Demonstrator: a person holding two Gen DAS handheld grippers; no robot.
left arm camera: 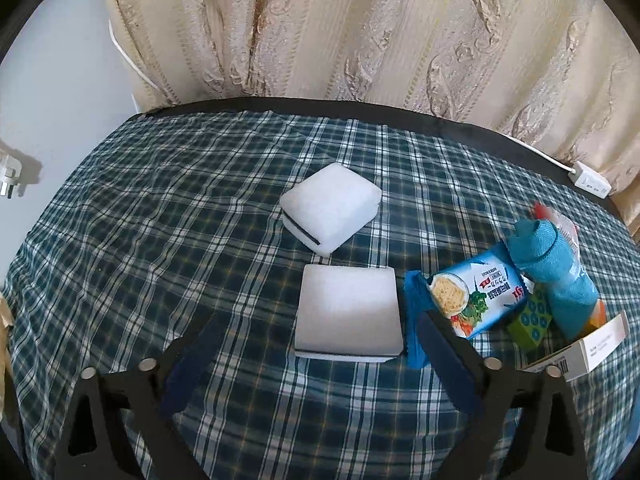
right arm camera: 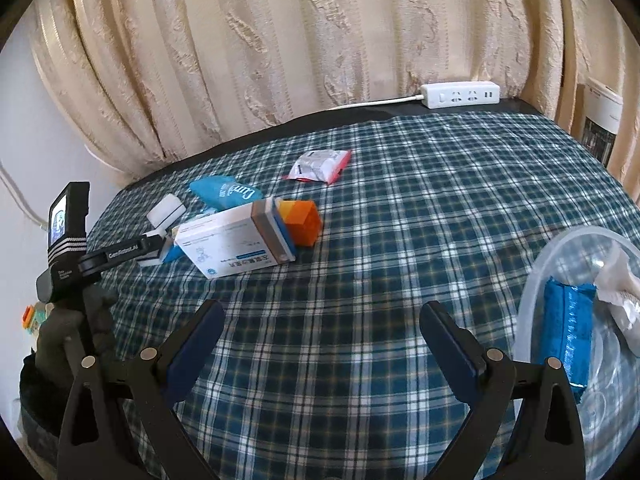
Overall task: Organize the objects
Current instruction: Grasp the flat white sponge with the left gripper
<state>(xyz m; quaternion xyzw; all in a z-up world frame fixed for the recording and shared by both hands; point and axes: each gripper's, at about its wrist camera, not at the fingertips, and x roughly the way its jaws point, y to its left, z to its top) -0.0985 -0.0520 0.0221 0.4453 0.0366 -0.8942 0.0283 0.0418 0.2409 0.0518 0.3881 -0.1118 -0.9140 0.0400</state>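
In the left wrist view my left gripper is open and empty, its fingers on either side of a white sponge lying on the plaid cloth. A second white sponge lies beyond it. To the right are a blue cracker packet, a rolled blue cloth, a green block and a white box. In the right wrist view my right gripper is open and empty above the cloth. The white box, an orange block and a red-and-white sachet lie ahead.
A clear plastic bowl at the right holds a blue packet and a pale wrapper. A white power strip lies at the table's far edge against the beige curtain. The left gripper's body shows at the left.
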